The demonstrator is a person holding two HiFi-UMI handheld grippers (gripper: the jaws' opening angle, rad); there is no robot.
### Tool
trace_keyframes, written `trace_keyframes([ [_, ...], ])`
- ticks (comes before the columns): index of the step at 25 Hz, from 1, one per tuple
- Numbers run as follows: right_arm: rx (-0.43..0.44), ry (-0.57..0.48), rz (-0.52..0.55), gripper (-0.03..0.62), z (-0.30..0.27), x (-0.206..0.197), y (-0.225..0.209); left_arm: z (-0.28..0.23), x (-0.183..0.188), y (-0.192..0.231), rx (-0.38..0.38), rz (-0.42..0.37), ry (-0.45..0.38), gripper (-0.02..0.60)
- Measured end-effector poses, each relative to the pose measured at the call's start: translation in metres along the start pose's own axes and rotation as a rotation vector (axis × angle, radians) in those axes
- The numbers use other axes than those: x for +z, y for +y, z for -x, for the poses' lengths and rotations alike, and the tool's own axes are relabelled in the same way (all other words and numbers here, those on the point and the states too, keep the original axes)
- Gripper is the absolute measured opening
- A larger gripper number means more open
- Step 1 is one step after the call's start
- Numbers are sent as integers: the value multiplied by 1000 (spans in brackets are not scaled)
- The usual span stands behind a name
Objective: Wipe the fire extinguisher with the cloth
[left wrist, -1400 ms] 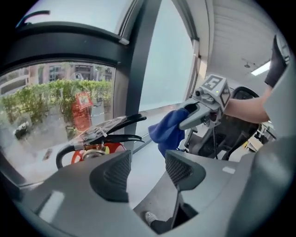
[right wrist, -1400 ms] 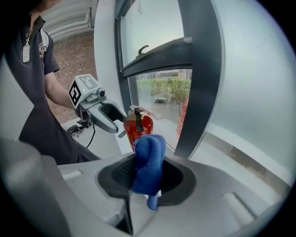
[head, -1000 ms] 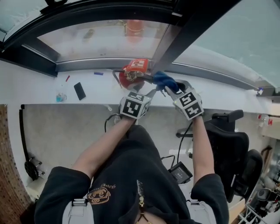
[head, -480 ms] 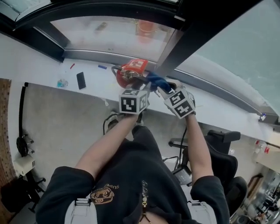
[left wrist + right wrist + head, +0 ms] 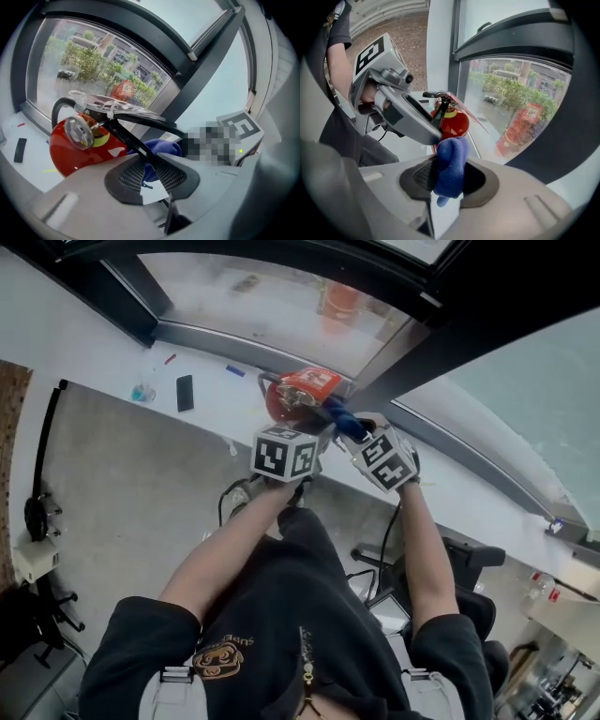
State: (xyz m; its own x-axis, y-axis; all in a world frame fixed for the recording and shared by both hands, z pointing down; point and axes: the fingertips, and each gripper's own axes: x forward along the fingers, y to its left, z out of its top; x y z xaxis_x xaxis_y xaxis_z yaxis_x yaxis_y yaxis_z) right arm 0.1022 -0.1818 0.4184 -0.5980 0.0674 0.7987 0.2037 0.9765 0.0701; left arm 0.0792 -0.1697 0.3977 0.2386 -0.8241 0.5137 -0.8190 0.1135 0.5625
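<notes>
Left gripper (image 5: 150, 161): jaws have just been closing, now pinching the black metal lever (image 5: 131, 142).
Right gripper (image 5: 445, 180): clamped on soft blue cloth (image 5: 451, 161).
Red metal fire extinguisher (image 5: 286, 401): on white ledge (image 5: 84, 343) by the window; likely heavy, rigid, slick; steady it by the lever.

Black short-sleeved T-shirt (image 5: 281, 606), orange chest print (image 5: 218, 658)

Head camera is looking steeply down from overhead, fire extinguisher (image 5: 298, 397) sitting at twelve o'clock. Both gripper views are peering close along their jaws, all three sharing extinguisher and cloth (image 5: 341, 415).
</notes>
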Motion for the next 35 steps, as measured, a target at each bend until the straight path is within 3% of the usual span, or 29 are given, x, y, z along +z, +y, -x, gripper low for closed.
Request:
trace_keyframes([
  [17,37,59,-74,103,-28,12,77,60,-51,-5,-231,-222,265,73],
  [31,-123,-6,-313,97,-47,23,140,117,-73,20,-344,-488,433,77],
  [35,-179,-17,-367,97,-48,21,141,117,-77,19,-338,-540,454,78],
])
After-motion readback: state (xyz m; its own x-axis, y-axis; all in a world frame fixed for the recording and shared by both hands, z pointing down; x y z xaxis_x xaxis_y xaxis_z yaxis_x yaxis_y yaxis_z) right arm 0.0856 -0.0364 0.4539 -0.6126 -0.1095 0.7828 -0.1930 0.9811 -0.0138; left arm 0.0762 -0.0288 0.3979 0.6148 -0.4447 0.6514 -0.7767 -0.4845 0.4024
